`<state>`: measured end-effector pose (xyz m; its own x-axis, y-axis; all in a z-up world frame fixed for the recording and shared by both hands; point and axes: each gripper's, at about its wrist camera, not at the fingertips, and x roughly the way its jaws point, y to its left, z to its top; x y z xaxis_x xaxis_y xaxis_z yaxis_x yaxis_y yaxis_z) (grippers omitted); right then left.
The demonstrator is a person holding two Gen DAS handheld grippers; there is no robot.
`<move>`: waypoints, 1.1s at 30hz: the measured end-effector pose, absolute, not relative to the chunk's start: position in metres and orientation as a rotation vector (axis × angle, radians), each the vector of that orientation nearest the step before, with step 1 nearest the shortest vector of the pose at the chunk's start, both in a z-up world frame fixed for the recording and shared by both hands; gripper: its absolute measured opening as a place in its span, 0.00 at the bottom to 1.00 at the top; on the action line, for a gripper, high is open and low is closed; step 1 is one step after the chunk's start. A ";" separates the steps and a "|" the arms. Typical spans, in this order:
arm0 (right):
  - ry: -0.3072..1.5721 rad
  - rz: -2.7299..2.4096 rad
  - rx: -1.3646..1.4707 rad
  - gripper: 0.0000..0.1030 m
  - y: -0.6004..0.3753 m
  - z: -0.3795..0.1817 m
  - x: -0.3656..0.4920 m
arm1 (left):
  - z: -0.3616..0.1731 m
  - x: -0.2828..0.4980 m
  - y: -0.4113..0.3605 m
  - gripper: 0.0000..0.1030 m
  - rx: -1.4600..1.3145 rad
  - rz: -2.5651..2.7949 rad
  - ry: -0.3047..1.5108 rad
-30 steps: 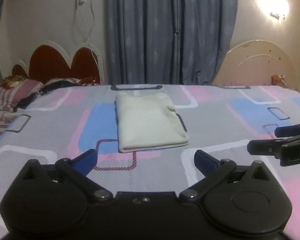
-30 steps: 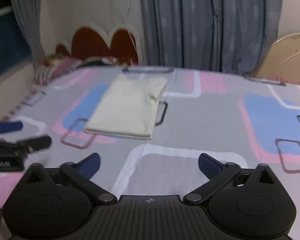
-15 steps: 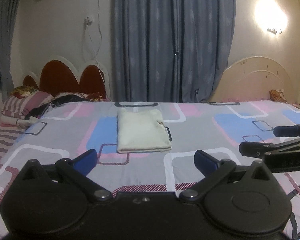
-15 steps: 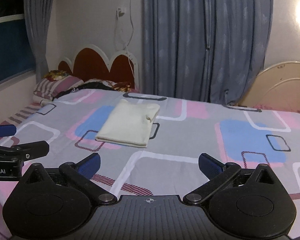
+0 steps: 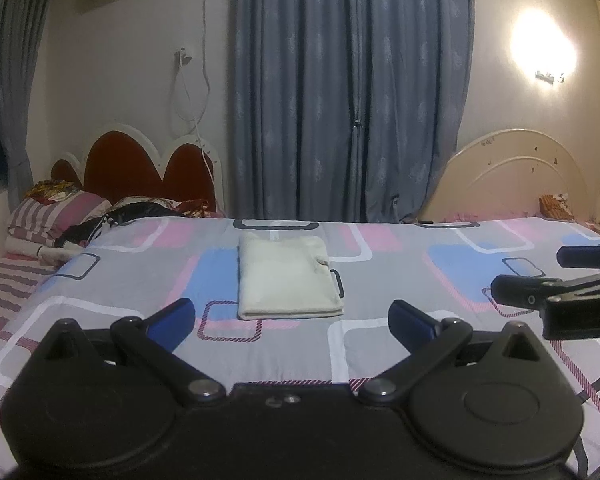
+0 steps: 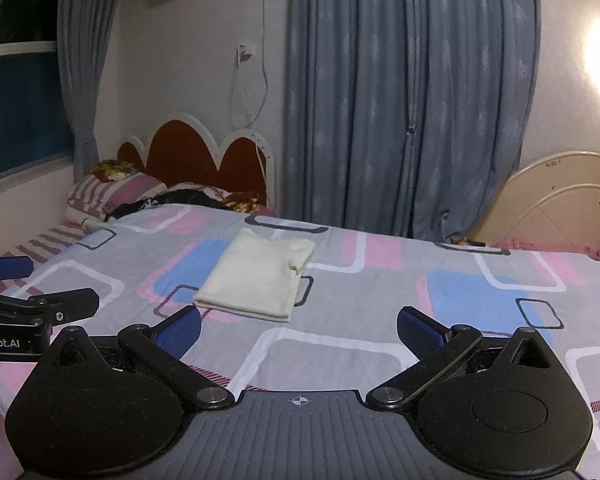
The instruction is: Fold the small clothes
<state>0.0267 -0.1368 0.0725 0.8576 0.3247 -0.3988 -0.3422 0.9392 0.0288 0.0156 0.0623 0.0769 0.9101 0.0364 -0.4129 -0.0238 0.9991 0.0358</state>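
A cream garment (image 5: 286,278) lies folded into a neat rectangle on the patterned bedsheet (image 5: 400,280), toward the far side of the bed; the right wrist view shows the cream garment (image 6: 260,278) too. My left gripper (image 5: 292,316) hovers open well short of it, nothing between its blue pads. My right gripper (image 6: 300,330) is also open and empty, set back from the cloth. Each gripper shows at the edge of the other's view: the right gripper (image 5: 540,276) at the right edge, the left gripper (image 6: 48,284) at the left edge.
Striped pillows (image 5: 56,220) and dark bedding (image 5: 140,210) pile at the head of the bed on the left, under a red headboard (image 5: 140,170). A cream headboard (image 5: 508,178) leans at the right. Grey curtains (image 5: 348,92) hang behind.
Both grippers have drawn back and lifted away from the folded garment, which now looks smaller and farther off. The garment itself has not moved.
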 end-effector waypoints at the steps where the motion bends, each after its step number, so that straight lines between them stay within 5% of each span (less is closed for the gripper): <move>1: 0.409 0.352 -0.047 1.00 -0.137 0.073 0.027 | 0.077 0.016 0.063 1.00 0.030 0.032 0.428; 33: 0.404 0.376 -0.053 1.00 -0.146 0.068 0.036 | 0.079 0.017 0.068 1.00 0.029 0.048 0.425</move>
<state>0.0360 -0.1460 0.0681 0.8515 0.3466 -0.3935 -0.3676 0.9297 0.0235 0.0170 0.0683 0.0793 0.9101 0.0523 -0.4110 -0.0400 0.9985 0.0383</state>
